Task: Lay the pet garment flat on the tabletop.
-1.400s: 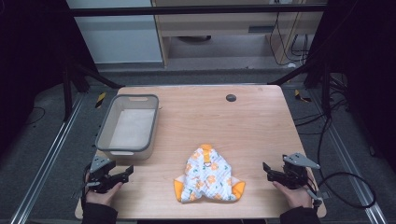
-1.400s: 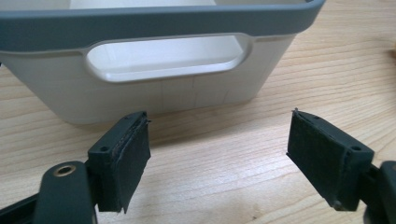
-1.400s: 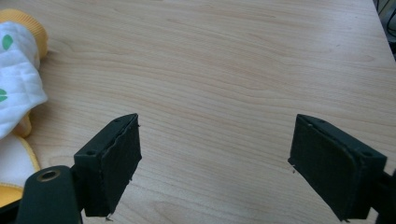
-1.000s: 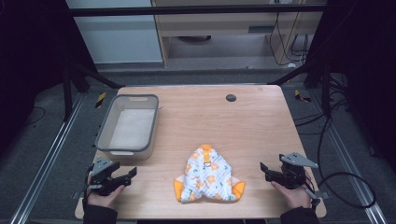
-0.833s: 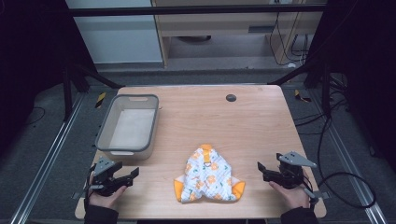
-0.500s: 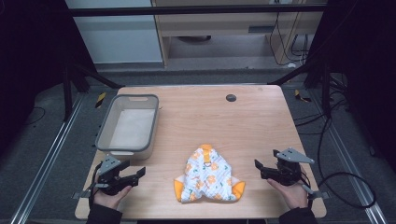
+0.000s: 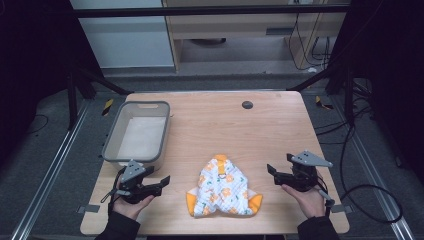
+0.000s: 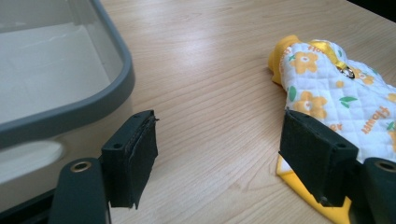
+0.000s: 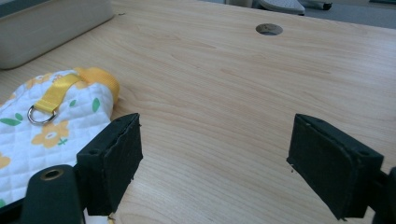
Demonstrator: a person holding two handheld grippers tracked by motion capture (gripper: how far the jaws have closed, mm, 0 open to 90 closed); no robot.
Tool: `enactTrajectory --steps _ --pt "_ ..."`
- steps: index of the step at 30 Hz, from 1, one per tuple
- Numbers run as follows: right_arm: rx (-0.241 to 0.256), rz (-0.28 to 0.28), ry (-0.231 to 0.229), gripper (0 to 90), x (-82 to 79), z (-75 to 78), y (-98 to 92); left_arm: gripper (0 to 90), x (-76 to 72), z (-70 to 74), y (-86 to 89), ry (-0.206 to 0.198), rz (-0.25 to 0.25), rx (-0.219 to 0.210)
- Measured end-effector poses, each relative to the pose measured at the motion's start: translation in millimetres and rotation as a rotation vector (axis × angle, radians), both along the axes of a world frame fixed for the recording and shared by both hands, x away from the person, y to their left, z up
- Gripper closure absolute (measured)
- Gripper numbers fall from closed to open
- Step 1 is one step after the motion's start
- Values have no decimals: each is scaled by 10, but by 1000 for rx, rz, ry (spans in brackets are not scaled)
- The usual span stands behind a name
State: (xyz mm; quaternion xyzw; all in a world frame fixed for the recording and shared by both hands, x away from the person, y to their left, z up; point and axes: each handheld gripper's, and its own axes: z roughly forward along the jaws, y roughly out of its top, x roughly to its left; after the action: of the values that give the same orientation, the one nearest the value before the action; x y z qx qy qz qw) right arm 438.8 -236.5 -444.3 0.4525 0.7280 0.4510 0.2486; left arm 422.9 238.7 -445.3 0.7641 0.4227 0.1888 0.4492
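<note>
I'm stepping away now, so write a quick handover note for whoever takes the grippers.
Left gripper: open, holding nothing, beside the grey plastic bin.
Right gripper: open, holding nothing, right of the garment.
The white quilted pet garment with orange flowers and yellow trim lies flat on the wooden table, between both grippers.
Done: nothing gripped so far.
Left: probably grasp the garment; the bin looks empty.

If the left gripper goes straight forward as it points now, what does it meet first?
Probably the white quilted cloth with orange flowers; the left gripper points at it over bare wood, fingers open.
</note>
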Motion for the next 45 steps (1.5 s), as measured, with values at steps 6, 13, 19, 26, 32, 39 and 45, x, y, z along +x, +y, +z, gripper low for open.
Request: enactTrajectory --steps 6,13,19,26,32,39,45 --pt "-7 33 -2 178 61 26 144 289 86 87 -200 -25 -33 -6" --pt "-18 55 -9 192 129 78 282 293 253 137 -404 -31 -47 -4" --pt "-10 77 -11 199 240 124 418 295 458 118 -586 -11 -50 3" --pt "-14 108 9 206 331 58 548 307 633 18 -719 27 -41 12" --pt "-21 135 46 256 412 -73 656 323 682 -77 -839 68 -71 10" --pt "-62 193 88 309 414 -207 808 328 653 -175 -951 99 -125 34" --pt "-65 233 146 391 415 -315 867 366 641 -276 -1042 136 -168 67"
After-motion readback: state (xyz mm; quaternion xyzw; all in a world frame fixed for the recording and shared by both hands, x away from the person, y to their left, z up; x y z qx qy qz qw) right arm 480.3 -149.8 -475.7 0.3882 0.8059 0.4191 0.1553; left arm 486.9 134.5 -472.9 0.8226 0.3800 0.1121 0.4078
